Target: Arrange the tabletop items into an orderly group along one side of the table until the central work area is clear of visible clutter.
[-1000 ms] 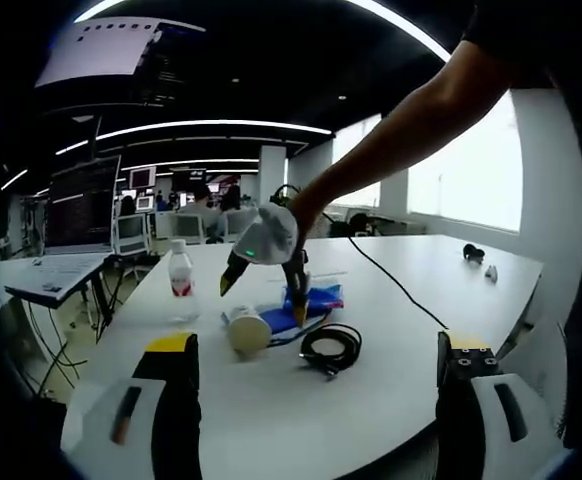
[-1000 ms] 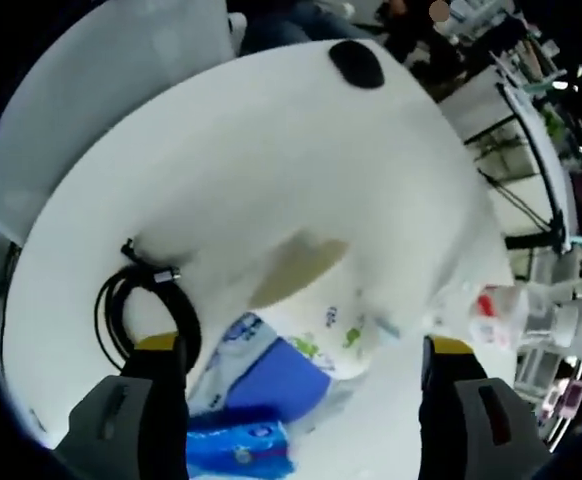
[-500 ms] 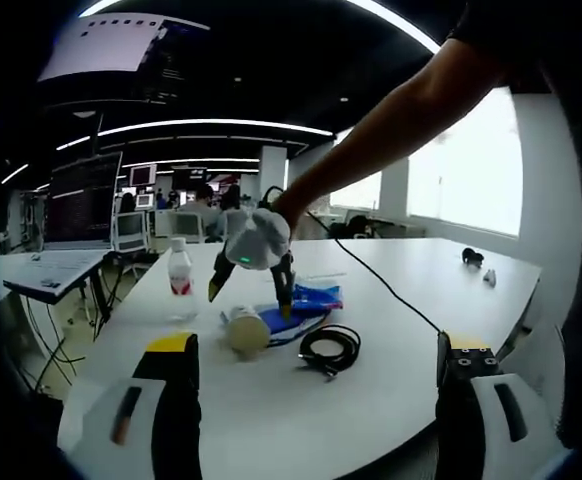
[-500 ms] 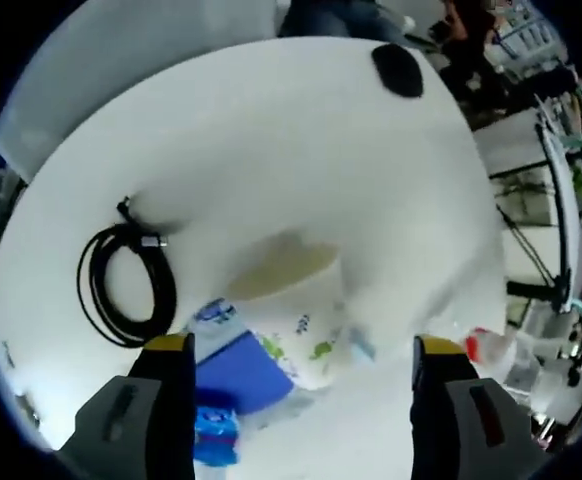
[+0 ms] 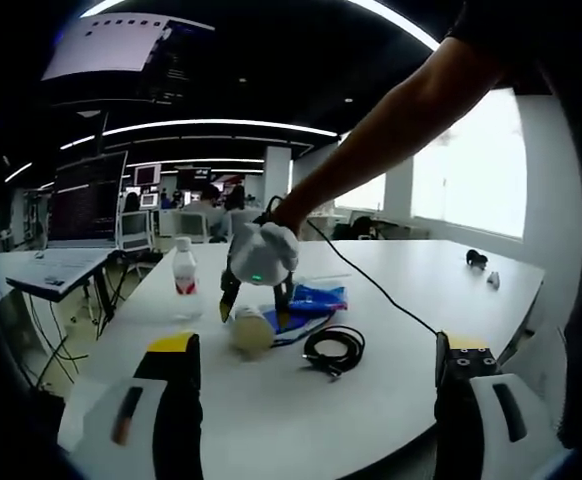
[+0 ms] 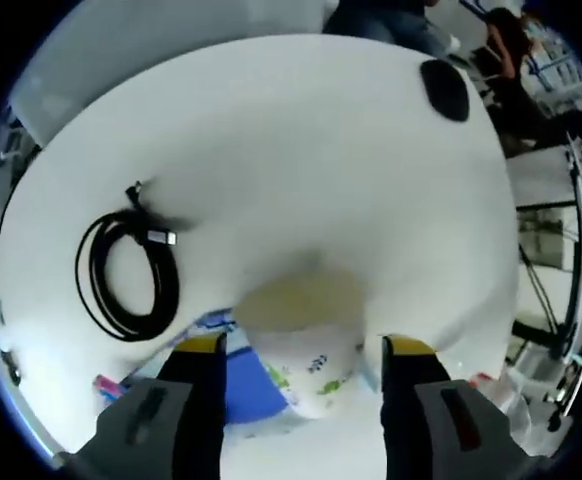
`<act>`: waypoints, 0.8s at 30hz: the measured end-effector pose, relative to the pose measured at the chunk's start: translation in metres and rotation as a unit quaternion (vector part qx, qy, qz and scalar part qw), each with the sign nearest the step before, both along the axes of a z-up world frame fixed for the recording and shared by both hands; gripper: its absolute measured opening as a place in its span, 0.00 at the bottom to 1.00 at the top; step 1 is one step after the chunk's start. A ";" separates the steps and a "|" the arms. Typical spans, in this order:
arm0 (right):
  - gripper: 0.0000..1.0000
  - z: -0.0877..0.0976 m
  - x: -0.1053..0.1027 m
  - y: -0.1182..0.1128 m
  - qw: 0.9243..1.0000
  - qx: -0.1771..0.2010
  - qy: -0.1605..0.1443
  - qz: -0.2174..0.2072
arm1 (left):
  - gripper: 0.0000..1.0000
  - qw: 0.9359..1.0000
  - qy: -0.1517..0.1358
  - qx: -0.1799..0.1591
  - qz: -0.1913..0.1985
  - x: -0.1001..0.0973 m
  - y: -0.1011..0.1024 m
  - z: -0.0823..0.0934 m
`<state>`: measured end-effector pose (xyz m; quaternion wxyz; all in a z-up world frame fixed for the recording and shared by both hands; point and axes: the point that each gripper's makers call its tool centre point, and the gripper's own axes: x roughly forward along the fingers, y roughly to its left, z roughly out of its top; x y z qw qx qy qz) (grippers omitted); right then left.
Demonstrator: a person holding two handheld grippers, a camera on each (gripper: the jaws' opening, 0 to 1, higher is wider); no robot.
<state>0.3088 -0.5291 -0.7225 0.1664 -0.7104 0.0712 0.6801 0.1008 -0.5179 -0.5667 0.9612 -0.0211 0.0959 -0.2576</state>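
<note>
Right now my right gripper (image 6: pixel 301 350) is down over the paper cup (image 6: pixel 306 340), which lies on its side on the white table (image 6: pixel 301 150). Its two jaws stand either side of the cup, close to the walls, but I cannot tell whether they have touched yet; they read as parted to about the cup's width, not closed on it. In the left gripper view the same tool shows from outside, straddling the cup (image 5: pixel 251 330) near the middle of the table (image 5: pixel 401 290).

My left gripper (image 5: pixel 316 400) is held back at the near edge, jaws wide, with nothing between them.

Just beside the cup, partly under it, lies a blue packet (image 6: pixel 241 385), and a coiled black cable (image 6: pixel 131 275) sits near it on the bare top. In the left gripper view a small water bottle (image 5: pixel 183 280) with a red label stands near the far left edge, apart from the rest, and two small dark items (image 5: pixel 476 260) lie well off to the right.

I judge the step in hand to be grasping the cup. Next I need to close gently, since thin paper will crush, then lift it clear of the packet and carry it toward the bottle's side. The packet and cable are yet to be grouped.
</note>
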 end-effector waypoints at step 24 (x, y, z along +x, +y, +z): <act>0.42 -0.002 -0.003 0.000 0.998 0.008 -0.034 0.052 | 0.96 1.000 0.005 -0.001 0.002 0.000 0.000 -0.001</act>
